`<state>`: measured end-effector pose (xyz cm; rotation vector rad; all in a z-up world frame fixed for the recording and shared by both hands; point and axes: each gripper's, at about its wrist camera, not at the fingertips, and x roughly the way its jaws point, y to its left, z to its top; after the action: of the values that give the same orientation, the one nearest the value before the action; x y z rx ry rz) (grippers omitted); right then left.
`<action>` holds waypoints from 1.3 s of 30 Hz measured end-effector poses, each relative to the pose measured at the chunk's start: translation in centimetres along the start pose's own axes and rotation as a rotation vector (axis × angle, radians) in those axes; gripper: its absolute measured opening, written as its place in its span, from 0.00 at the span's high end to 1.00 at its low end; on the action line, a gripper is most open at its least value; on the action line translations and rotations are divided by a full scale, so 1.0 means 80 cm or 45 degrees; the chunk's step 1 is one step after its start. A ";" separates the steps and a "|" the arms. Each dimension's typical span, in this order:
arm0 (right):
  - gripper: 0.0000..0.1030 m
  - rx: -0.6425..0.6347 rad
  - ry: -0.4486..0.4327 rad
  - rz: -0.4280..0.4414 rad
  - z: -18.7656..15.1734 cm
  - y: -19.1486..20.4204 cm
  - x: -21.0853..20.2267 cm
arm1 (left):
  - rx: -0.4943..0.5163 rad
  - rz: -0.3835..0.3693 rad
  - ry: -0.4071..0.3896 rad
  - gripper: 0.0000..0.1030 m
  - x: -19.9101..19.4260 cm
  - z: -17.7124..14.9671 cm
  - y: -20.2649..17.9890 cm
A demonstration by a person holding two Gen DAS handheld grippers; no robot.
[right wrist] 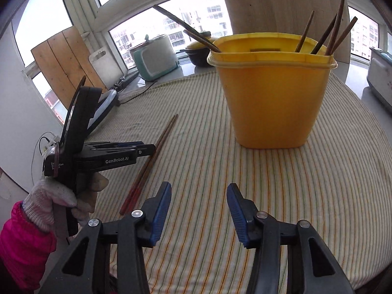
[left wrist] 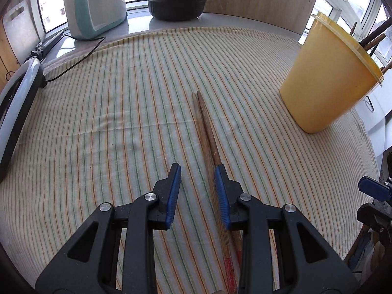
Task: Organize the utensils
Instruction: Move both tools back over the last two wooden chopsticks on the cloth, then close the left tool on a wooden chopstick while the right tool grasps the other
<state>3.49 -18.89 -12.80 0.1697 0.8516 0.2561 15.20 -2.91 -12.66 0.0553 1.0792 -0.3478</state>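
A pair of wooden chopsticks (left wrist: pixel 204 127) with red ends lies on the striped cloth (left wrist: pixel 110 122). My left gripper (left wrist: pixel 198 169) stands low over them, its jaws apart, and the sticks run between the pads, close against the right one. From the right wrist view the left gripper (right wrist: pixel 144 150) is seen side-on above the chopsticks (right wrist: pixel 169 127), held by a gloved hand (right wrist: pixel 49 196). The right gripper (right wrist: pixel 198 196) is open with only cloth between its pads. A yellow container (right wrist: pixel 272 98) stands ahead of it, holding several dark chopsticks (right wrist: pixel 328 36).
The yellow container (left wrist: pixel 330 78) is at the right in the left wrist view. A teal rice cooker (left wrist: pixel 95 7) and a black pot with a yellow lid (left wrist: pixel 176 2) stand at the back. A ring light (left wrist: pixel 17 103) and a cable (left wrist: pixel 78 61) lie at the left edge.
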 end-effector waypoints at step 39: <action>0.75 -0.123 0.360 0.010 0.081 0.082 0.166 | -0.130 -0.005 0.064 0.87 -0.011 -0.011 0.070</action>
<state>15.77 -9.04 -16.49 0.0467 1.1167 0.3333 15.80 2.74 -13.03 -0.0288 1.1452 -0.2956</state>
